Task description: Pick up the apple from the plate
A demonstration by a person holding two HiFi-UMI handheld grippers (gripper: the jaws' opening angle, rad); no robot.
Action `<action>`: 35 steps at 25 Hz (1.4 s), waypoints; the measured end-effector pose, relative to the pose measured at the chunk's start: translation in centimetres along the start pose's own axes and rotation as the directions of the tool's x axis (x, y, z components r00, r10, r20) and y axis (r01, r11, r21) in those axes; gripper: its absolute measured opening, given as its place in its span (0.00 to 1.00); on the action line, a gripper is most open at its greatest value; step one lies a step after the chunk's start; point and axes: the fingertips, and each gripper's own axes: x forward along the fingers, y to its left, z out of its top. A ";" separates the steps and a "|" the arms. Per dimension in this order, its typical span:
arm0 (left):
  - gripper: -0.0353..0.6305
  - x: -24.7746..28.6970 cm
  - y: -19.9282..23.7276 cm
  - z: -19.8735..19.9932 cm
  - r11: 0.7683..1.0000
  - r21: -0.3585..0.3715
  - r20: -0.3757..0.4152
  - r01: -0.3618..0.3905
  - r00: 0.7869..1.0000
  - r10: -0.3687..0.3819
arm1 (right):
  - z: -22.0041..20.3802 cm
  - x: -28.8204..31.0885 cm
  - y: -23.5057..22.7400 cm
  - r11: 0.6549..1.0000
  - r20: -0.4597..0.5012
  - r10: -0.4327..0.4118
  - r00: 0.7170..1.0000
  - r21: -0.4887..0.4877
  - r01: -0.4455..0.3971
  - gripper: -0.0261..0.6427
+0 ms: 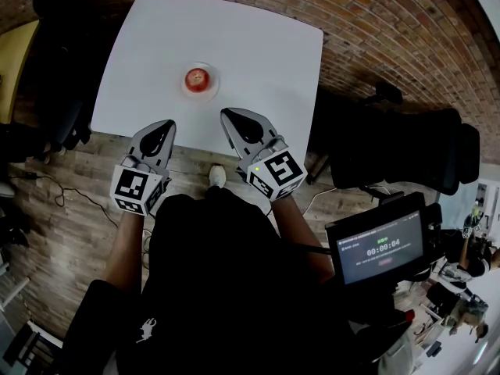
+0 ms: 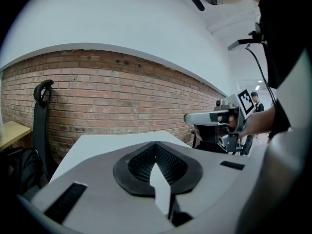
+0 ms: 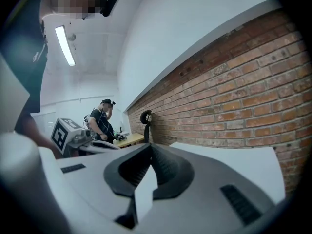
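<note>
A red apple [image 1: 198, 78] sits on a small white plate [image 1: 211, 89] near the middle of the white table [image 1: 258, 53]. Both grippers hover over the table's near edge, short of the plate. My left gripper [image 1: 166, 126] is below and left of the apple, jaws together with nothing between them. My right gripper [image 1: 229, 116] is below and right of it and looks shut and empty too. In the left gripper view the closed jaws [image 2: 157, 152] point over the tabletop toward a brick wall; the right gripper view [image 3: 149, 150] shows the same. Neither gripper view shows the apple.
Black office chairs stand to the right [image 1: 406, 143] and left [image 1: 55, 92] of the table. A yellow desk [image 1: 16, 49] is at far left. A screen with a timer [image 1: 377, 247] is at lower right. A person [image 3: 101, 121] stands far off.
</note>
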 end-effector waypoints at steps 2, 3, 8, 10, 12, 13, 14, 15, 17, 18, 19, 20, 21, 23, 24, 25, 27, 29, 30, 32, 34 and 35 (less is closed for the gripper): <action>0.06 0.4 -0.2 -0.2 1.000 -0.002 -0.005 0.002 1.000 -0.002 | -0.2 0.0 -0.5 1.000 0.002 0.002 1.000 0.004 -0.002 0.04; 0.06 0.6 -0.3 -0.2 1.000 -0.002 -0.006 0.003 1.000 -0.003 | -0.2 -0.1 -0.6 1.000 0.002 0.003 1.000 0.006 -0.003 0.04; 0.06 0.9 -0.8 -0.9 1.000 -0.002 -0.019 0.000 1.000 0.000 | -0.8 -0.6 -0.9 1.000 -0.003 0.002 1.000 0.012 -0.002 0.04; 0.06 0.8 -0.9 -1.3 1.000 -0.008 -0.022 -0.003 1.000 0.003 | -1.1 -0.8 -1.0 1.000 -0.008 0.002 1.000 0.012 -0.002 0.04; 0.06 0.6 -0.9 -1.5 1.000 -0.015 -0.022 -0.006 1.000 0.006 | -1.3 -0.7 -1.0 1.000 -0.013 0.002 1.000 0.013 -0.002 0.04; 0.06 0.5 -0.8 -1.6 1.000 -0.018 -0.022 -0.006 1.000 0.006 | -1.3 -0.6 -1.0 1.000 -0.016 0.001 1.000 0.014 -0.001 0.04; 0.06 0.5 -0.7 -1.7 1.000 -0.021 -0.024 -0.006 1.000 0.005 | -1.4 -0.5 -0.9 1.000 -0.019 0.001 1.000 0.015 -0.001 0.04; 0.06 0.4 -0.6 -1.8 1.000 -0.023 -0.024 -0.006 1.000 0.005 | -1.4 -0.3 -0.9 1.000 -0.021 0.002 1.000 0.014 -0.001 0.04; 0.06 0.4 -0.1 -1.8 1.000 -0.024 -0.024 -0.006 1.000 0.005 | -1.4 0.2 -0.8 1.000 -0.026 0.005 1.000 0.010 -0.005 0.04; 0.06 0.5 0.1 -1.7 1.000 -0.026 -0.024 -0.005 1.000 0.004 | -1.4 0.3 -0.8 1.000 -0.028 0.005 1.000 0.009 -0.004 0.04; 0.06 0.7 0.2 -1.6 1.000 -0.026 -0.024 -0.002 1.000 0.001 | -1.4 0.5 -0.9 1.000 -0.031 0.003 1.000 0.010 -0.002 0.04; 0.06 0.9 0.3 -1.6 1.000 -0.026 -0.024 0.003 1.000 -0.003 | -1.4 0.6 -1.0 1.000 -0.032 -0.001 0.999 0.012 0.002 0.04; 0.06 1.1 0.4 -1.5 1.000 -0.024 -0.025 0.009 1.000 -0.009 | -1.3 0.7 -1.2 1.000 -0.032 -0.008 0.999 0.015 0.008 0.04; 0.06 1.8 0.8 -1.2 1.000 -0.019 -0.027 0.023 0.999 -0.024 | -1.1 1.1 -1.7 0.999 -0.029 -0.024 0.999 0.021 0.025 0.04; 0.06 2.2 1.1 -1.1 0.999 -0.017 -0.027 0.031 0.999 -0.032 | -1.0 1.3 -2.0 0.999 -0.027 -0.033 0.999 0.023 0.033 0.04; 0.06 2.5 1.3 -0.8 0.999 -0.016 -0.026 0.040 0.999 -0.041 | -0.9 1.5 -2.2 0.999 -0.026 -0.039 0.999 0.023 0.040 0.04; 0.06 3.2 1.8 -0.5 0.998 -0.006 -0.026 0.058 0.998 -0.058 | -0.8 1.9 -2.3 0.999 -0.029 -0.044 0.999 0.023 0.045 0.04; 0.06 4.0 2.3 -0.3 0.997 0.013 -0.032 0.071 0.997 -0.071 | -0.7 2.4 -2.6 0.999 -0.034 -0.048 0.998 0.024 0.049 0.04; 0.06 4.4 2.5 -0.2 0.997 0.023 -0.036 0.076 0.997 -0.075 | -0.7 2.6 -2.8 0.998 -0.037 -0.053 0.998 0.025 0.053 0.04; 0.06 5.1 3.1 -0.3 0.996 0.040 -0.043 0.080 0.996 -0.078 | -0.8 3.1 -3.3 0.998 -0.046 -0.062 0.997 0.028 0.063 0.04; 0.06 5.8 3.7 -0.5 0.996 0.052 -0.047 0.077 0.996 -0.074 | -0.9 3.5 -3.6 0.997 -0.052 -0.065 0.997 0.027 0.067 0.04; 0.06 6.1 3.9 -0.6 0.996 0.057 -0.049 0.073 0.996 -0.071 | -0.9 3.7 -3.7 0.997 -0.055 -0.066 0.996 0.027 0.067 0.04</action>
